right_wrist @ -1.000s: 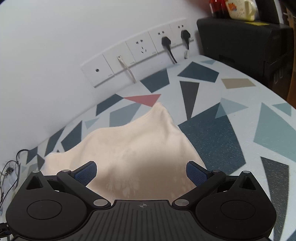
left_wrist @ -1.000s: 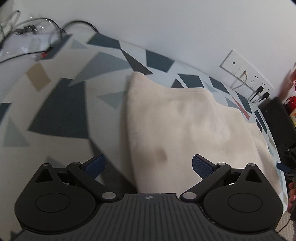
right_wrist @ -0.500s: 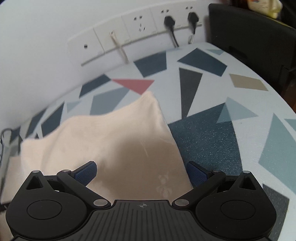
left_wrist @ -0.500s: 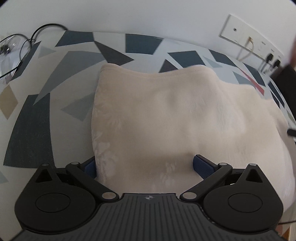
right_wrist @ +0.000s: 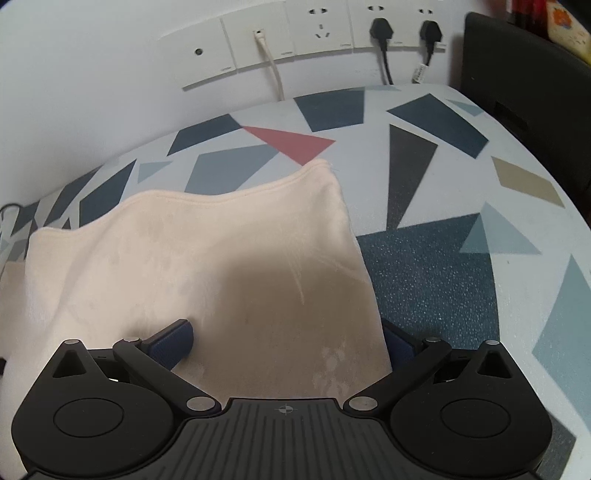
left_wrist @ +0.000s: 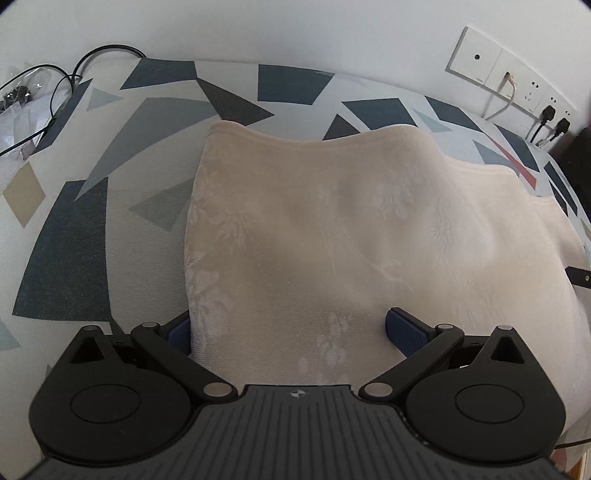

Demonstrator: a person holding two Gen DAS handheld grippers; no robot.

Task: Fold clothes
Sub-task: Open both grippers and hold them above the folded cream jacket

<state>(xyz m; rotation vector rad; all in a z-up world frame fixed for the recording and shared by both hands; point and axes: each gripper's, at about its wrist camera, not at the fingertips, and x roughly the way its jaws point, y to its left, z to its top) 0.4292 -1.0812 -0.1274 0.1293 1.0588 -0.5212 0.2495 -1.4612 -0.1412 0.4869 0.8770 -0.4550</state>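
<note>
A cream, plush garment point(left_wrist: 314, 221) lies flat and folded on the patterned table point(left_wrist: 66, 258). In the left wrist view my left gripper point(left_wrist: 288, 323) is open at the garment's near left corner. Its left pad point(left_wrist: 181, 328) is partly hidden behind the fabric edge, and its right pad point(left_wrist: 400, 325) rests over the cloth. In the right wrist view the same garment point(right_wrist: 184, 251) fills the lower left. My right gripper point(right_wrist: 286, 328) is open astride the near right corner. One pad point(right_wrist: 177, 334) lies on the cloth and the other point(right_wrist: 393, 338) sits just outside its right edge.
Wall sockets point(right_wrist: 321, 33) with plugged black cables point(right_wrist: 382, 48) line the back wall. A black box point(right_wrist: 535, 92) stands at the table's right end. Loose cables and a clear bag point(left_wrist: 33, 96) lie at the far left. The other gripper's tip point(left_wrist: 580, 277) shows at the right.
Both grippers have come down and forward onto the garment's near edge, so that each now straddles a corner. The left view has swung right. Both grippers stay open.
</note>
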